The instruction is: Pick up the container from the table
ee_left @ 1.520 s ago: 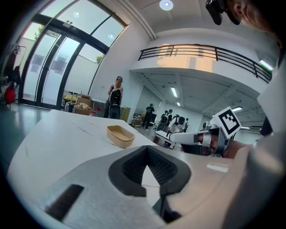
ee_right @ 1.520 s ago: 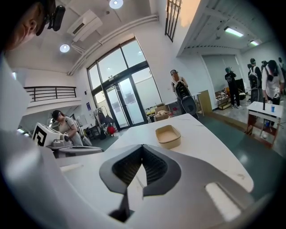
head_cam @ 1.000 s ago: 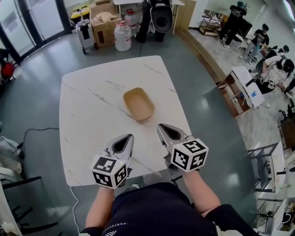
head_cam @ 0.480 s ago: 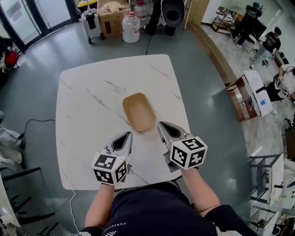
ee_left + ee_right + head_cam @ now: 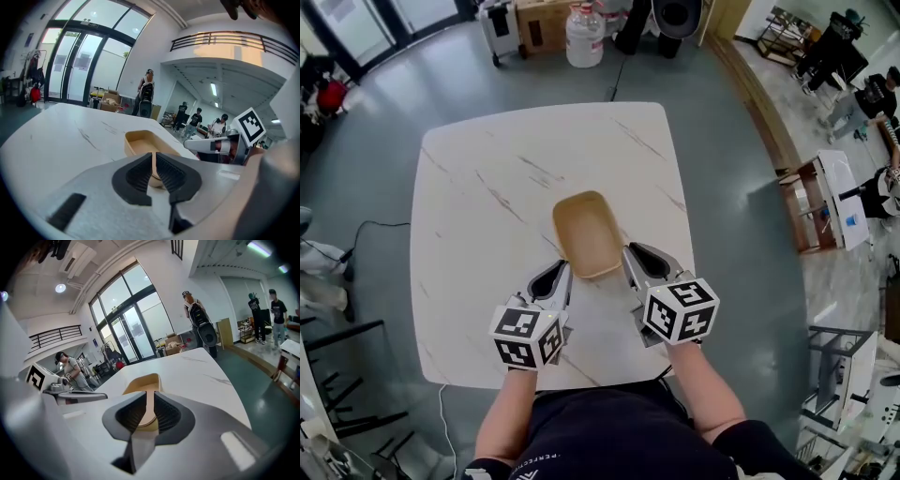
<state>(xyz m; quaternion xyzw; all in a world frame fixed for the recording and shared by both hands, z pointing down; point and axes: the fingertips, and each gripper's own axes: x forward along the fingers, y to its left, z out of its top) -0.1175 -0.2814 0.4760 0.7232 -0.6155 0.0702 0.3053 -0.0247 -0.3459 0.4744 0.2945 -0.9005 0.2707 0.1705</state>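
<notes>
**A:** Where is the container?

**B:** The tan paper container (image 5: 586,234) is an open-topped, rounded rectangle with nothing in it. It sits flat on the white marble-patterned table (image 5: 478,234), a little toward the 6 o'clock side of the tabletop in the head view. Its long axis runs roughly from 12 to 6.

**A:** And the left gripper?

**B:** The left gripper (image 5: 559,274) is at about 7 o'clock from the container, with its tips just beside the near left corner. I cannot tell whether they touch. Its jaws have just been opening. In the left gripper view the pads stand a narrow slit apart, and the container's near end shows through the slit, beyond the tips. The pads press on nothing, so it is released.

**A:** The right one?

**B:** The right gripper (image 5: 634,253) is at about 5 o'clock from the container, just beside the near right corner. Its jaws have also just been opening, and the slit is a little wider than the left one. The container's rim shows through it, ahead of the pads and not clamped. It is released too.

**A:** What about the surroundings?

**B:** A large water bottle (image 5: 584,21) stands on the grey floor at 12 o'clock beyond the table, and several people are off at 2 o'clock.
</notes>
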